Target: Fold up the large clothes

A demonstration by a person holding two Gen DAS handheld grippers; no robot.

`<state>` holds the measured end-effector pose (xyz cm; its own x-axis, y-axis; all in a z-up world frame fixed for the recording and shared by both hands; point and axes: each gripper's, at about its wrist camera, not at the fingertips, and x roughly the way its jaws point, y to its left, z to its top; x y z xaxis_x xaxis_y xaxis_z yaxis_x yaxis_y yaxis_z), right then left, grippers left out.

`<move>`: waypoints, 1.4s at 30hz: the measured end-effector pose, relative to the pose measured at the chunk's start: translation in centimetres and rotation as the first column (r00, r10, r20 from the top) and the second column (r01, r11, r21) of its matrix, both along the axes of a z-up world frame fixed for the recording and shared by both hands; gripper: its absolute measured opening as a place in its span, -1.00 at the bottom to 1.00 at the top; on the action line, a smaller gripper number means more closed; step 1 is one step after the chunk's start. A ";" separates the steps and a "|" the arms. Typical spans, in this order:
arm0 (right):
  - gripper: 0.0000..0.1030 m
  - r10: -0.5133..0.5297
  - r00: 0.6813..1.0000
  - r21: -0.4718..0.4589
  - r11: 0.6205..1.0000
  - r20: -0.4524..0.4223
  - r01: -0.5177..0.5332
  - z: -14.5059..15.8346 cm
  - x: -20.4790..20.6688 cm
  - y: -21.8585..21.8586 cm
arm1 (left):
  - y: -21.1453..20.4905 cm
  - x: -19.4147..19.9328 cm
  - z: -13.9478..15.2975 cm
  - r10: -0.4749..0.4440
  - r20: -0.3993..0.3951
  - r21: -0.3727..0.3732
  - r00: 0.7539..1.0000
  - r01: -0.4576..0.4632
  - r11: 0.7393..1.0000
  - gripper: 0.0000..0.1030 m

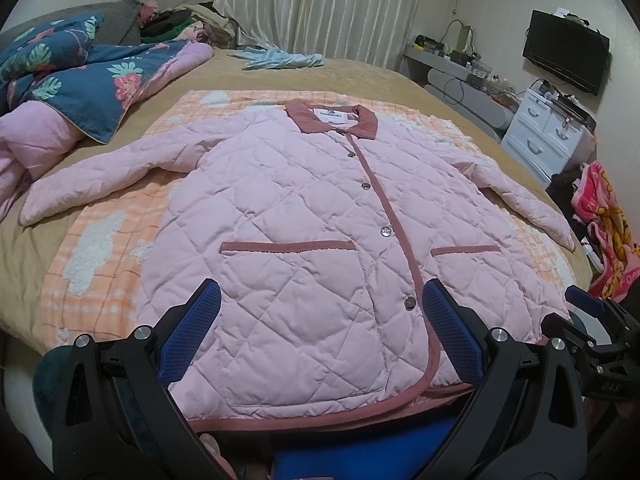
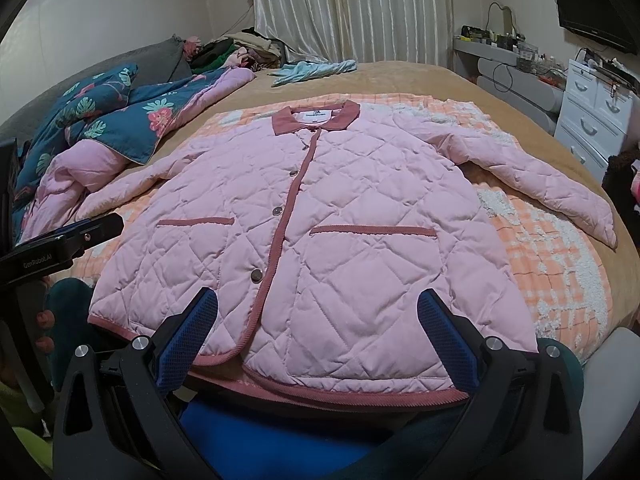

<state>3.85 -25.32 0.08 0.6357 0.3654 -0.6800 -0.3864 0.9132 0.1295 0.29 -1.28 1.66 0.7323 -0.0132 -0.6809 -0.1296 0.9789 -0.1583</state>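
- Across the tan bed you have an orange checked blanket spread flat.
- On that blanket your pink quilted jacket lies face up, buttoned, sleeves out, collar far from you.
- Your left gripper and right gripper hang over its hem, jaws wide, holding nothing.

Floral quilt, television, white drawers.

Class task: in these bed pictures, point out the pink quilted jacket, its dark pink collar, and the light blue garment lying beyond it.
pink quilted jacket [image 1: 304, 208]: left wrist view, front panel.
dark pink collar [image 2: 348, 114]: right wrist view, one collar flap.
light blue garment [image 2: 316, 69]: right wrist view, its middle.
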 end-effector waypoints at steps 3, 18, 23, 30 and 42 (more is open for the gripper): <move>0.92 0.002 1.000 0.003 1.000 -0.003 -0.002 0.1 0.2 0.1 | 0.0 0.4 -0.4 -0.006 -0.006 -0.002 1.000 0.006 1.000 0.83; 0.92 -0.006 1.000 -0.008 1.000 0.007 0.006 1.7 4.5 0.9 | 1.1 4.0 -0.6 0.015 -0.012 -0.020 1.000 -0.015 1.000 0.83; 0.92 0.000 1.000 -0.020 1.000 0.008 0.000 2.0 6.0 1.6 | 1.2 5.7 -0.3 0.014 -0.012 -0.030 1.000 -0.015 0.999 0.83; 0.92 0.010 1.000 -0.011 1.000 0.006 -0.010 2.9 8.7 2.5 | 1.2 8.0 0.6 0.019 -0.005 -0.032 1.000 -0.019 0.999 0.83; 0.92 -0.009 1.000 0.021 1.000 0.030 0.008 5.5 13.9 3.1 | 2.5 12.7 2.7 0.058 -0.003 -0.049 0.998 -0.058 0.997 0.83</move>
